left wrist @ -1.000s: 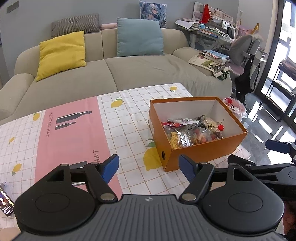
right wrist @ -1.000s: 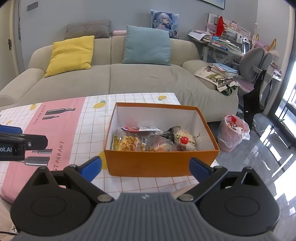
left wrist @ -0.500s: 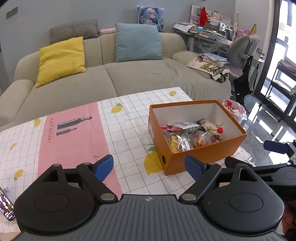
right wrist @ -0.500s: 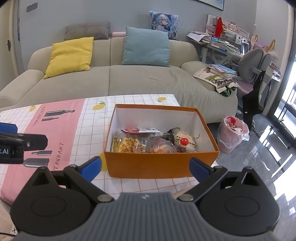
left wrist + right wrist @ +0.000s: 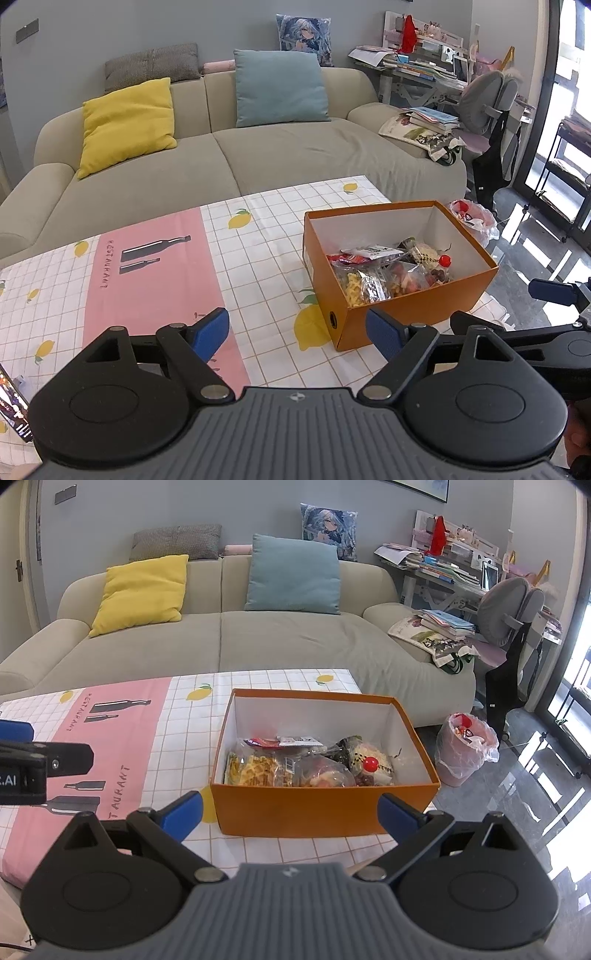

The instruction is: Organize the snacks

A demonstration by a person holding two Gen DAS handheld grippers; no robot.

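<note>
An orange box (image 5: 413,317) (image 5: 314,812) with a white inside stands on the right part of the table. Several snack packets (image 5: 384,273) (image 5: 306,764) lie inside it, at its near end. My left gripper (image 5: 297,330) is open and empty, held above the tablecloth to the left of and nearer than the box. My right gripper (image 5: 290,808) is open and empty, held in front of the box's near wall. No loose snack shows on the table.
The table carries a checked lemon-print cloth with a pink panel (image 5: 147,280) (image 5: 110,738). A phone (image 5: 13,406) lies at the left edge. A beige sofa (image 5: 221,162) stands behind, and a pink bin (image 5: 465,749) stands on the floor at the right.
Both grippers have drawn back and risen a little from the box. The left gripper's fingers have opened wider. The box and snacks have not moved.
</note>
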